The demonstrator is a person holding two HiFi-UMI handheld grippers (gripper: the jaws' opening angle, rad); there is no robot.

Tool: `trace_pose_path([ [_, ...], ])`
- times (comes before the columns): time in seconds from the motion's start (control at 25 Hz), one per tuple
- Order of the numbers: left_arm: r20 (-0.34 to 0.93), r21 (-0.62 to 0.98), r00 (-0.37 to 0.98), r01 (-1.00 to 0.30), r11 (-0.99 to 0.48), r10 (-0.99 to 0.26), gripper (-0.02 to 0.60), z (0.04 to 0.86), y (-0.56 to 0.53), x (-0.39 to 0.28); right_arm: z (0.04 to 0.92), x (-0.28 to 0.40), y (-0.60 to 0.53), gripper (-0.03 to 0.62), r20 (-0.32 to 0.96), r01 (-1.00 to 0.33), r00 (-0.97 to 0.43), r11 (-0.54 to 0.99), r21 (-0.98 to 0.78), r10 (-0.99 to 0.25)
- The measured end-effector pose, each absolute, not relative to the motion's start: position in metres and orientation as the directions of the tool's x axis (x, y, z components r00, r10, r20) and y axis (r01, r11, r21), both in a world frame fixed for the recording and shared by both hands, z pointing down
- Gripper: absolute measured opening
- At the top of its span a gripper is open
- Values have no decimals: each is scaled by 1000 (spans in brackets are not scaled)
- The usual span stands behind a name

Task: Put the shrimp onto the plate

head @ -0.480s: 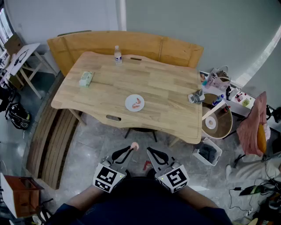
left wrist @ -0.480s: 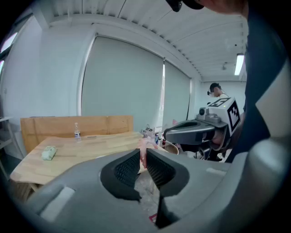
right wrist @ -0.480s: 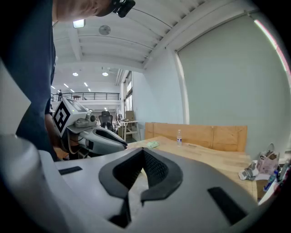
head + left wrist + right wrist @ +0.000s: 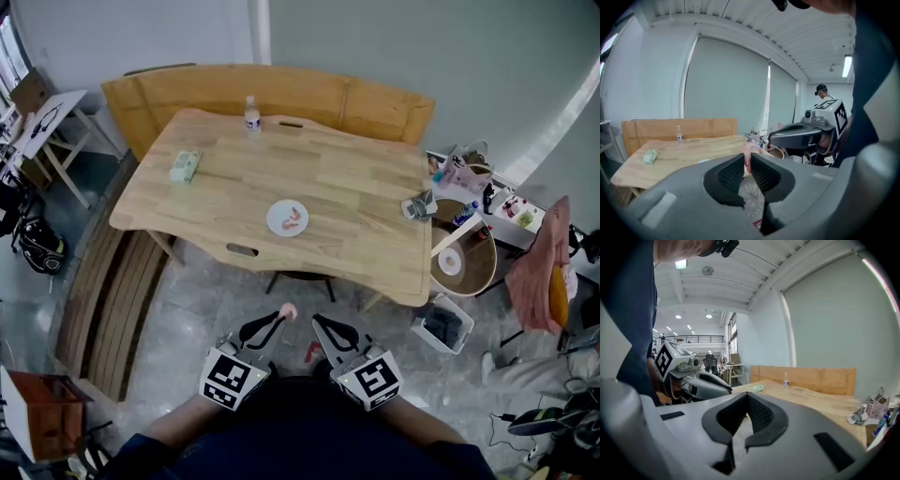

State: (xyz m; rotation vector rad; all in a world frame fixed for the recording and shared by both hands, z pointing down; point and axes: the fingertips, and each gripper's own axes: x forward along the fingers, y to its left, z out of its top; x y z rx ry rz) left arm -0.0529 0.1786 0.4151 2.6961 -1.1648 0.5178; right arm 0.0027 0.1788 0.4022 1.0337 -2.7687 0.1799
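A white plate (image 4: 277, 222) sits near the front edge of the wooden table (image 4: 356, 187), with one pink shrimp (image 4: 294, 217) lying on it. My left gripper (image 4: 284, 317) hangs low over the floor in front of the table, shut on a second pink shrimp (image 4: 289, 310). In the left gripper view that shrimp (image 4: 749, 151) sticks up between the closed pads of the left gripper (image 4: 746, 161). My right gripper (image 4: 317, 322) is beside it, jaws together and empty; the right gripper view shows the right gripper (image 4: 746, 399) holding nothing.
On the table stand a water bottle (image 4: 251, 115), a green packet (image 4: 185, 167) and a small grey object (image 4: 419, 205). A wooden bench (image 4: 281, 94) runs behind. A dark stool (image 4: 302, 278) is under the table's front. A cluttered round side table (image 4: 464, 258) and a bin (image 4: 445, 325) are at right.
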Motion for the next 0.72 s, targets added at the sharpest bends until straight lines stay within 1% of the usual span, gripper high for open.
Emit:
trace_pose_path([
  [0.36, 381, 4, 616, -747, -665, -689, 48, 414, 177, -45, 404, 12, 176, 9, 212, -641, -759, 764, -77, -615],
  [0.72, 380, 1, 570, -787, -617, -728, 48, 419, 167, -22, 412, 40, 162, 9, 212, -606, -787, 790, -90, -579],
])
